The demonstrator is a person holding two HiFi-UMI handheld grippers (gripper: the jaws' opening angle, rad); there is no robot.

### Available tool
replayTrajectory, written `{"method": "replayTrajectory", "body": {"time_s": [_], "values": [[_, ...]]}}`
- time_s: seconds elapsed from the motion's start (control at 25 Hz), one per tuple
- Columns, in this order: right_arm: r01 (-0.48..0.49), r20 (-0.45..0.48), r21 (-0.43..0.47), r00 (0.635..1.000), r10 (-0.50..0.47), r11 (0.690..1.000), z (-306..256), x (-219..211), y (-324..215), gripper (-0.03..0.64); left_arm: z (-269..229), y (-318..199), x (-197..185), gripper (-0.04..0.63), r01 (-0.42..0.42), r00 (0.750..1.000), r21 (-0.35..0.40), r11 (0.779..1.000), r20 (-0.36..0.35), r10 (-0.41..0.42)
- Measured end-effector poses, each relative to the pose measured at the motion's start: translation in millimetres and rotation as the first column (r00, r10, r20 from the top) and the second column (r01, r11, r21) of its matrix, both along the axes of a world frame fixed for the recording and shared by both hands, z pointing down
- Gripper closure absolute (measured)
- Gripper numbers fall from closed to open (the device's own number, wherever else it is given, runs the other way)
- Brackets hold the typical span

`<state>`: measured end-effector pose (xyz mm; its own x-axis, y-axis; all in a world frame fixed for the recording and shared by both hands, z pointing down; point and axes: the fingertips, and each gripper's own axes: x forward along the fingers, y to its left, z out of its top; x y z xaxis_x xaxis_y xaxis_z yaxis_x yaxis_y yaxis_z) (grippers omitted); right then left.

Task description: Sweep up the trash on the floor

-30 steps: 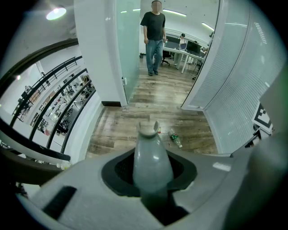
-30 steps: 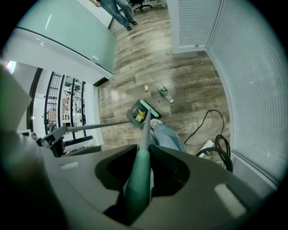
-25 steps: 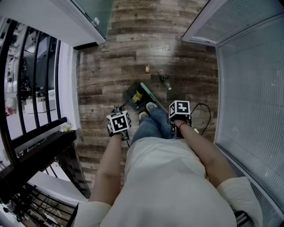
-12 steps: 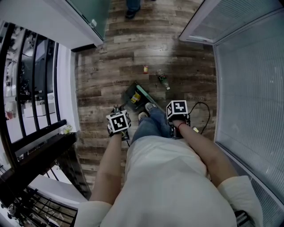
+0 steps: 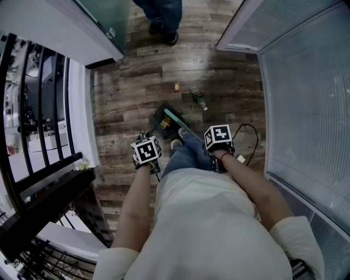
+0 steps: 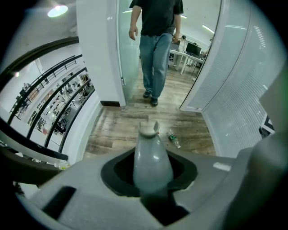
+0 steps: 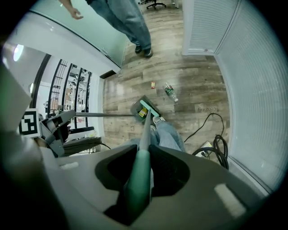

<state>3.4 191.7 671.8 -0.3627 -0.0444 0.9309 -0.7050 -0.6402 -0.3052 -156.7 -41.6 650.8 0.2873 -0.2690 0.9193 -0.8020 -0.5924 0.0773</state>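
We note left gripper (image 6: 151,176) clamped on dustpan handle (image 6: 151,152), right gripper (image 7: 140,177) on broom handle (image 7: 145,134); bottle (image 6: 173,139) ahead of both

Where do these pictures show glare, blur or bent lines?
Head view: pale glare on the floor beyond the bottle, wall edges curve. Left gripper view: dark round border, a lamp flares, the grey handle is soft. Right gripper view: the green handle blurs near the lens.
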Motion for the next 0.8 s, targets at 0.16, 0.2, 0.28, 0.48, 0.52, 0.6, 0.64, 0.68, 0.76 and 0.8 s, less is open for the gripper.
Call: {"method": "replayTrajectory", "body": {"time_s": [0.16,0.2,0.28,0.48,0.52,0.6,0.64,0.68,0.76,0.8], "values": [[-0.043,0.003,0.012,0.999,0.043,0.999,-7.9,-1.9,5.9,0.520,3.7,-0.6,-4.7,0.492,-0.001,1.000,0.002,1.000,-0.003,0.001],[-0.057,0.005,0.015,0.998,0.057,0.998,-10.8,-2.6,6.9,0.520,3.4,-1.2,-5.7,0.492,-0.001,1.000,0.002,1.000,-0.004,0.001],[-0.088,0.012,0.023,0.996,0.088,0.996,-16.2,-3.8,8.4,0.520,1.0,-2.3,-7.1,0.492,-0.002,1.000,0.000,1.000,-0.006,0.002],[-0.142,0.012,0.042,0.990,0.142,0.989,-20.9,-1.5,13.3,0.520,-1.8,-2.1,-7.9,0.495,-0.003,1.000,0.013,1.000,-0.013,0.003],[-0.150,0.006,0.045,0.989,0.150,0.988,-21.8,-0.2,13.4,0.520,-3.3,-2.4,-8.8,0.495,-0.001,1.000,0.016,1.000,-0.012,0.001],[-0.169,-0.005,0.049,0.986,0.169,0.984,-23.2,2.7,14.0,0.520,-3.3,-1.9,-11.6,0.495,0.002,1.000,0.018,1.000,-0.013,-0.001],[-0.178,-0.009,0.052,0.984,0.179,0.983,-23.6,4.8,14.2,0.520,-2.5,-1.7,-13.0,0.497,0.002,1.000,0.020,1.000,-0.013,-0.001],[-0.188,-0.013,0.056,0.982,0.189,0.981,-24.2,7.4,14.0,0.520,-3.0,-2.4,-13.9,0.498,0.000,1.000,0.024,1.000,-0.012,0.000],[-0.207,-0.022,0.066,0.978,0.209,0.976,-25.3,13.7,11.3,0.520,-6.4,-5.6,-15.0,0.500,-0.008,1.000,0.036,0.999,-0.006,0.008],[-0.215,-0.026,0.072,0.976,0.218,0.974,-25.4,17.6,9.3,0.520,-7.2,-7.0,-15.1,0.500,-0.013,1.000,0.040,0.999,-0.005,0.013]]}}
